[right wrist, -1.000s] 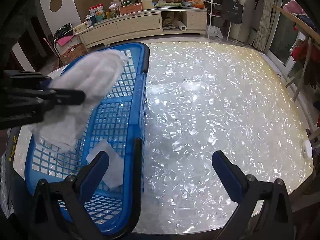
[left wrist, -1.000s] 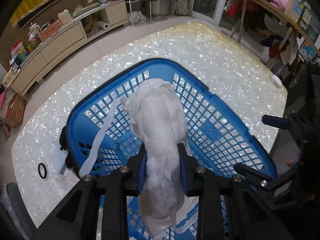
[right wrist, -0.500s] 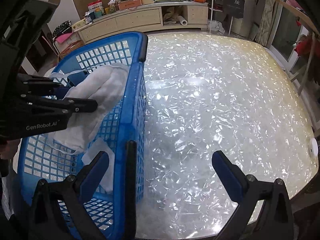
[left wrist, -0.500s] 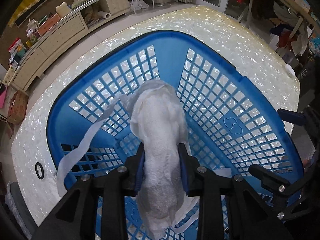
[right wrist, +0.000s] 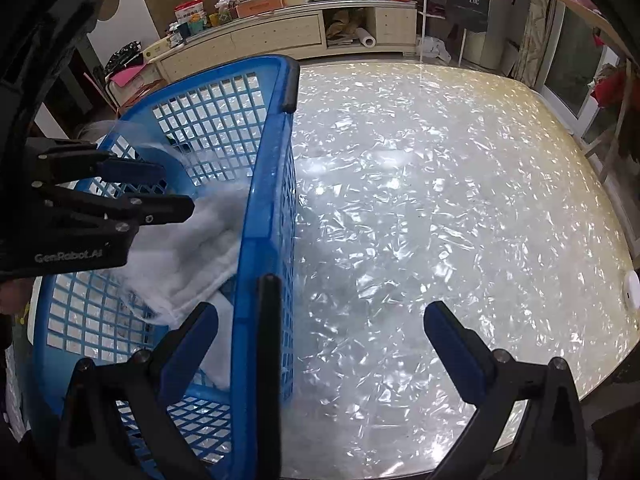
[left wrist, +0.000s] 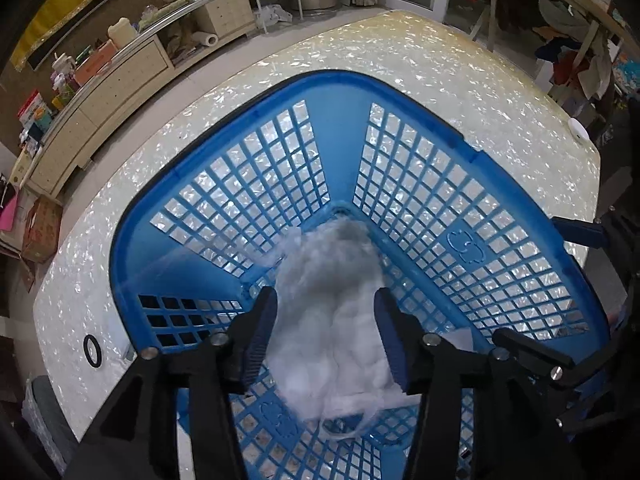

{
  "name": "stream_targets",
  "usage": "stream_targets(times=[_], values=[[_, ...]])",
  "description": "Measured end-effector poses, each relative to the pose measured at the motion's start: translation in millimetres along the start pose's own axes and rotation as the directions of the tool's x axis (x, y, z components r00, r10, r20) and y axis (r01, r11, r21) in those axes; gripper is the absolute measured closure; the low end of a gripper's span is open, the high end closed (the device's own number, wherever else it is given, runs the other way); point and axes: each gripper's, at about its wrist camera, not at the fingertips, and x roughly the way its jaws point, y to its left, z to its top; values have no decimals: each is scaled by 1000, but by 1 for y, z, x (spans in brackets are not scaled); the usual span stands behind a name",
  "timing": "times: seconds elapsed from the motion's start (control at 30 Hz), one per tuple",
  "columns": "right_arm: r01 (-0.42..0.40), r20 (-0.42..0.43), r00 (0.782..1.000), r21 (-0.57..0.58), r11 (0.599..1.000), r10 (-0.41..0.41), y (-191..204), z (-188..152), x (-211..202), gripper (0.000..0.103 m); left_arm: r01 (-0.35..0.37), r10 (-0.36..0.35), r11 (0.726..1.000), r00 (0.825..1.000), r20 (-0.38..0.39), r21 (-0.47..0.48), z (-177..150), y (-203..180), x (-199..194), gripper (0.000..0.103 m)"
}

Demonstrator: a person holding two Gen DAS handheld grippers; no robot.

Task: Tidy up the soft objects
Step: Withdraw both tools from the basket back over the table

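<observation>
A blue lattice laundry basket [left wrist: 400, 92] stands on the shell-patterned table; it also shows in the right wrist view [right wrist: 268, 168]. A white gauze cloth [left wrist: 332, 312], motion-blurred, is dropping inside the basket, seen too in the right wrist view [right wrist: 200, 248]. My left gripper [left wrist: 326, 332] is open over the basket, its jaws apart on either side of the cloth; it shows in the right wrist view [right wrist: 176, 188]. My right gripper [right wrist: 320, 332] is open and empty, straddling the basket's near wall. Another white cloth [left wrist: 460, 336] lies under it in the basket.
The pearly table top [right wrist: 440, 200] stretches to the right of the basket. A small white disc [right wrist: 632, 284] lies near its right edge. A black ring [left wrist: 92, 350] lies on the table left of the basket. A cluttered sideboard [right wrist: 280, 28] stands behind.
My left gripper has opened and let go of the white cloth, which falls into the basket. The gripper has sunk lower into the basket. The right gripper has stayed open.
</observation>
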Motion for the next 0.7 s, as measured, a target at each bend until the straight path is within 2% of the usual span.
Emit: stream_targets(times=[0.07, 0.13, 0.23, 0.5, 0.53, 0.63, 0.7], values=[[-3, 1, 1000, 7, 1000, 3, 0, -1, -2, 0, -7, 7, 1000, 1000, 7, -2, -1, 1, -7, 45], [-6, 2, 1000, 12, 1000, 6, 1, -2, -4, 0, -21, 22, 1000, 999, 30, -4, -3, 2, -17, 44], [-2, 7, 1000, 6, 1000, 2, 5, -4, -11, 0, -54, 55, 998, 997, 52, -14, -10, 3, -35, 18], [22, 56, 998, -20, 1000, -21, 20, -6, -50, 0, -29, 38, 998, 987, 155, -55, -37, 13, -99, 15], [24, 62, 998, -26, 999, -22, 22, -5, -56, 0, -34, 45, 997, 984, 173, -64, -43, 15, -110, 14], [29, 82, 996, -47, 998, -25, 32, -5, -70, 0, -59, 74, 995, 976, 207, -78, -58, 18, -133, 0], [29, 95, 995, -68, 997, -22, 42, -6, -80, 0, -78, 95, 993, 969, 230, -84, -68, 18, -147, 0]])
